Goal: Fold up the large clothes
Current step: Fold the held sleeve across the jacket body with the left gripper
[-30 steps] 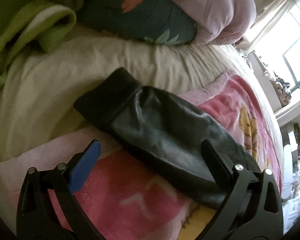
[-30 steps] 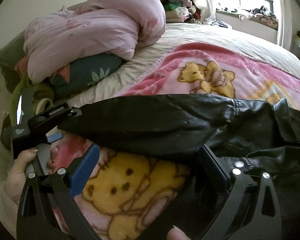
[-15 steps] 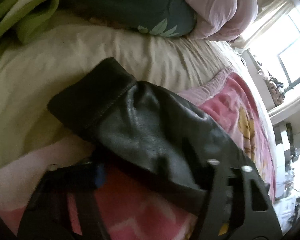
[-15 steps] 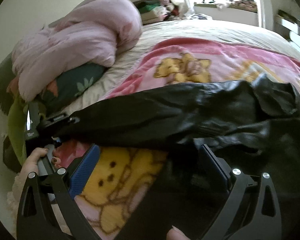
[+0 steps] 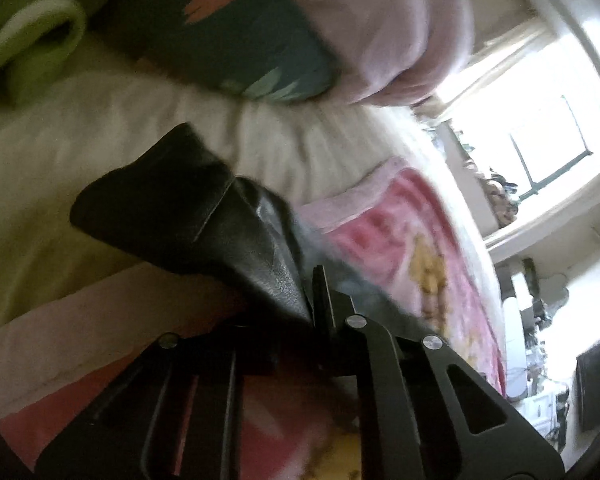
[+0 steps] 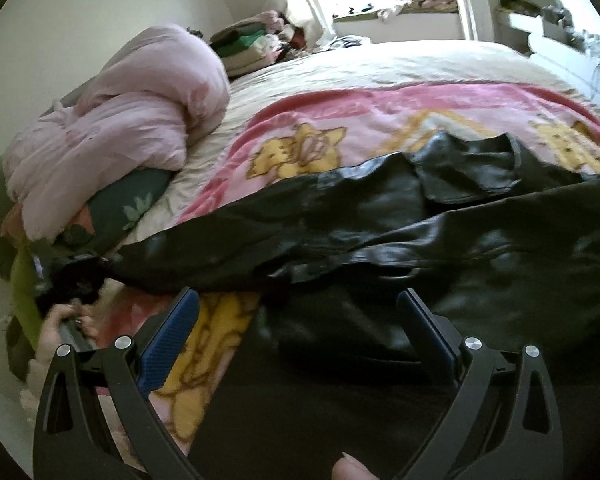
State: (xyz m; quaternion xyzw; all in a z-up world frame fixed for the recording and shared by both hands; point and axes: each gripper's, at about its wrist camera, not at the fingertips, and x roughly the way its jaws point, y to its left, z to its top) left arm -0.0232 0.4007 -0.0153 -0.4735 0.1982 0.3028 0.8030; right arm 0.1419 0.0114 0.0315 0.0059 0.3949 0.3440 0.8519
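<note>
Sleeve [image 5: 188, 208] of a black leather jacket is what the left wrist view is mostly about. The left gripper [image 5: 312, 300] has its fingers pressed together on the sleeve a bit back from the cuff, which sticks out over the cream sheet [image 5: 148, 120]. A pink cartoon blanket [image 5: 404, 232] lies under it, with a teal pillow [image 5: 252, 48] and pale pink duvet [image 5: 380, 28] beyond, all pretty blurry.

Right wrist view: the right gripper [image 6: 298, 332] has its fingers spread wide, nothing between them, hanging over the jacket body [image 6: 380, 320]. The jacket sprawls across the blanket on the bed, its sleeve stretching left to where the left hand [image 6: 66, 322] is.
</note>
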